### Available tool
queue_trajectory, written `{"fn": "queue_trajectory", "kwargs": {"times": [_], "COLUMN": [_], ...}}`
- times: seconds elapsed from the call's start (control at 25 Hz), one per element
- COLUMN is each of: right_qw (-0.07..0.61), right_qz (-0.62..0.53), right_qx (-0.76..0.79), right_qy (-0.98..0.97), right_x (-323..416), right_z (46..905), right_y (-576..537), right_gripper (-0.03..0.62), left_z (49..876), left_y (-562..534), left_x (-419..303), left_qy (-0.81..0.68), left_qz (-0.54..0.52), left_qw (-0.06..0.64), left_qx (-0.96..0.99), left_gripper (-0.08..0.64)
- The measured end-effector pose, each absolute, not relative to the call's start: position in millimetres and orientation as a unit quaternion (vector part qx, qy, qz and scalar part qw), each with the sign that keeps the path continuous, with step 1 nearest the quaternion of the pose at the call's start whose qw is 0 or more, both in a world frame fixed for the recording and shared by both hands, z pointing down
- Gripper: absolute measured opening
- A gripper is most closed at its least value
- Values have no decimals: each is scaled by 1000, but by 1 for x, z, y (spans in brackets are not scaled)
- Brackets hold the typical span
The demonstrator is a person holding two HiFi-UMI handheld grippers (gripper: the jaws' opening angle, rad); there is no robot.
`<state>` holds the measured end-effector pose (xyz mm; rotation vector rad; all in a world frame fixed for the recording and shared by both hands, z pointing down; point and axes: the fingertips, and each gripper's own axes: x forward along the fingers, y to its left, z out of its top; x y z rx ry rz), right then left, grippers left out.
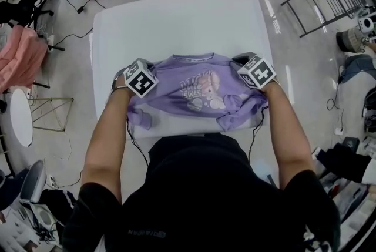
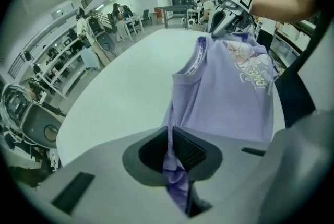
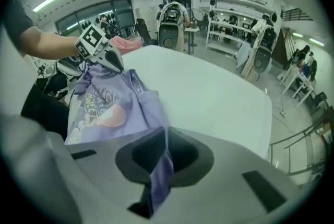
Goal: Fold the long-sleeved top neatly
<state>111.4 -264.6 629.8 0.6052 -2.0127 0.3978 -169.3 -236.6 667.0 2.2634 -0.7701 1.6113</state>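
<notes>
1. Left tool (image 2: 176, 165): the 2 jaws are drawn together to a narrow slit. A fold of the purple long-sleeved top (image 1: 200, 89) is clamped between the pads, and the cloth passes through the jaws and hangs out on the near side.
2. Right tool (image 3: 156, 165): the 2 jaws are likewise drawn together on a fold of the same top, and a strip of the cloth trails out below them.
3. Grip points: in the head view the left tool holds the top at the shoulder on the left side and the right tool holds it at the opposite shoulder. The neckline (image 1: 192, 58) lies between the 2 tools.
4. Marker cubes: the left cube (image 1: 140, 77) and the right cube (image 1: 257, 71) face upward, directly above the 2 shoulders.
5. Spread: the upper edge of the top runs from one tool to the other. The front faces up, showing the printed picture (image 1: 204, 95).
6. Lower part: the body of the top lies rumpled on the white bench (image 1: 176, 22). 1 sleeve cuff (image 1: 141, 120) lies just below the left tool and the other sleeve (image 1: 232, 118) is bunched below the right tool.
7. Position on the bench: the top lies on the near part, close to the person's body.
</notes>
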Motion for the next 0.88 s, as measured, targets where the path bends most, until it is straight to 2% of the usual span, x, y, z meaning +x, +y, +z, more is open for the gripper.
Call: {"fn": "queue_trajectory", "kwargs": {"times": [0.52,0.88], "right_qw": [322,308], "right_qz": [-36,-245], "right_qx": [395,438], "right_qy": [-860,-808], "right_x": [98,76], "right_z": [438,299], "right_y": [-319,-313], "right_gripper": [11,9], "left_z": [474,321], "left_y": [-298,-304], "left_x": [-199,-221], "left_qy": [-449,-507], "left_qz": [416,311], "left_qw": [-19,-122], "left_qx": [791,794], "left_gripper": [29,29]}}
